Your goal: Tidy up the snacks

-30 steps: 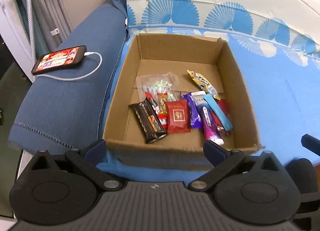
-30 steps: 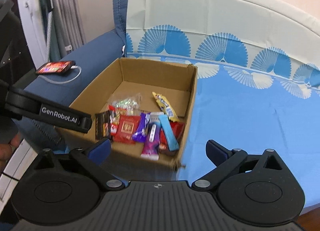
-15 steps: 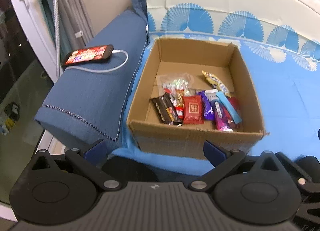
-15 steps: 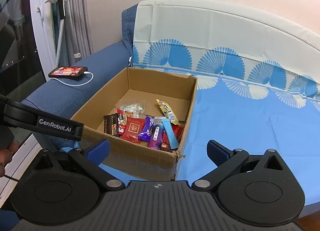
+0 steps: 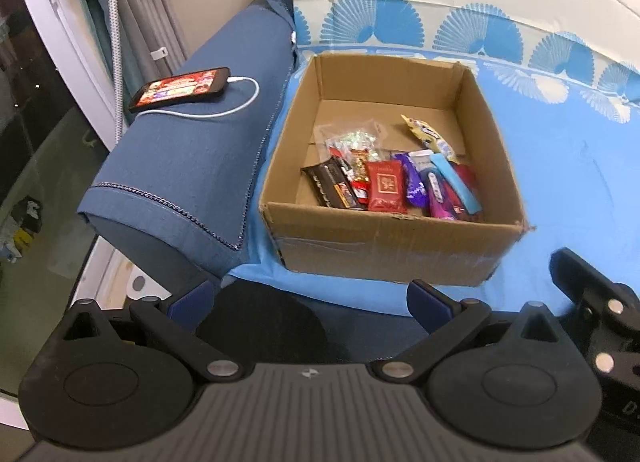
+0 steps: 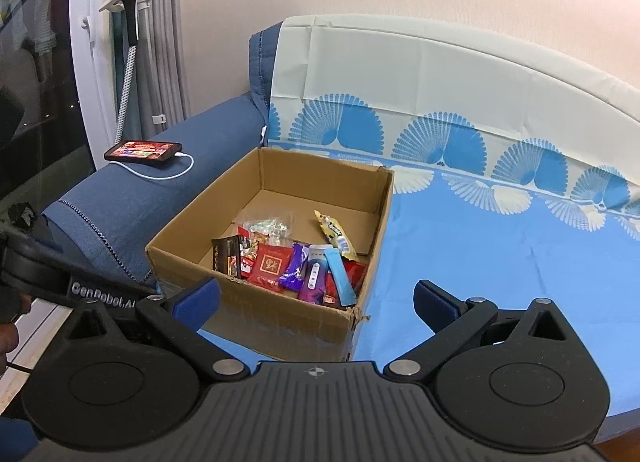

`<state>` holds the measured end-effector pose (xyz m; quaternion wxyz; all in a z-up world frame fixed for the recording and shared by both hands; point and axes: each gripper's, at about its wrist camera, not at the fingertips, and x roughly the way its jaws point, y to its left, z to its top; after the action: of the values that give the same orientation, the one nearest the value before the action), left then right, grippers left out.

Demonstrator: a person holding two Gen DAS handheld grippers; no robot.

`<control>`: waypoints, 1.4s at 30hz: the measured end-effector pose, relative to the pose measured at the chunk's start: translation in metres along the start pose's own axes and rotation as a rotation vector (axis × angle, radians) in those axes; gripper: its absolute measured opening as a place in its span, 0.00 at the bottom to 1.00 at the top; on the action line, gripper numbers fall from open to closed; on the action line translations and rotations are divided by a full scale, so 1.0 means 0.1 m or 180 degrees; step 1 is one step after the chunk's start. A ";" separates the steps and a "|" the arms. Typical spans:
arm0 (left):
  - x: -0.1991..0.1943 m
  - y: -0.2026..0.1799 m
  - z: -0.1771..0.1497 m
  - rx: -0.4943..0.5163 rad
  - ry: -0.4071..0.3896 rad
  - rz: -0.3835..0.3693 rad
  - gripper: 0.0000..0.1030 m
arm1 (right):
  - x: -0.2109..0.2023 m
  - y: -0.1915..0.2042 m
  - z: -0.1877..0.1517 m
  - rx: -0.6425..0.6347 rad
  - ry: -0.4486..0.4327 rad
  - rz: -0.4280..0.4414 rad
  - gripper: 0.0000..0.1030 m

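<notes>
An open cardboard box (image 5: 384, 244) (image 6: 272, 322) sits on the blue sofa cover. Inside lie several snacks in a row along its near wall: a dark chocolate bar (image 5: 330, 186) (image 6: 226, 258), a red packet (image 5: 385, 186) (image 6: 270, 265), a purple wrapper (image 5: 414, 184) (image 6: 293, 272), a light blue stick (image 5: 456, 182) (image 6: 341, 276), a yellow bar (image 5: 426, 136) (image 6: 334, 236) and a clear candy bag (image 5: 352, 138) (image 6: 266, 226). My left gripper (image 5: 310, 298) is open and empty, held back from the box front. My right gripper (image 6: 316, 296) is open and empty too, also short of the box.
A phone (image 5: 180, 88) (image 6: 142, 150) on a white cable lies on the blue armrest (image 5: 180, 166) left of the box. A garment steamer (image 6: 128, 2) and curtains stand by the window at left. Blue patterned seat cover (image 6: 500, 254) stretches right of the box.
Both grippers have pulled back and up from the box, which now looks smaller and farther. The snacks inside have not moved. Both stay open.
</notes>
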<state>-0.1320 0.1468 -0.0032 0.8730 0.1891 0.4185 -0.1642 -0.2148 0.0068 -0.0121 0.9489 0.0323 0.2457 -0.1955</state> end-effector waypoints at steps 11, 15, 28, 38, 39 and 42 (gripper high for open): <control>-0.02 0.01 -0.02 -0.0022 -0.0063 -0.0086 1.00 | -0.01 0.04 -0.03 -0.0052 -0.0013 -0.0035 1.00; -0.01 0.01 -0.02 -0.0012 -0.0055 -0.0087 1.00 | 0.01 0.05 -0.03 -0.0060 -0.0005 -0.0032 1.00; -0.01 0.01 -0.03 0.0009 -0.0053 -0.0069 1.00 | 0.01 0.04 -0.03 -0.0058 -0.0005 -0.0017 1.00; 0.00 0.01 -0.02 0.0012 -0.0037 -0.0057 1.00 | 0.01 0.03 -0.03 -0.0056 -0.0004 -0.0014 1.00; 0.00 0.01 -0.02 0.0014 -0.0036 -0.0056 1.00 | 0.01 0.03 -0.03 -0.0056 -0.0004 -0.0014 1.00; 0.00 0.00 -0.03 0.0026 -0.0035 -0.0046 1.00 | 0.00 0.03 -0.03 -0.0054 -0.0004 -0.0012 1.00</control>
<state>-0.1336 0.1481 -0.0048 0.8733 0.1887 0.4143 -0.1733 -0.2147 0.0096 -0.0150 0.9489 0.0236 0.2467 -0.1953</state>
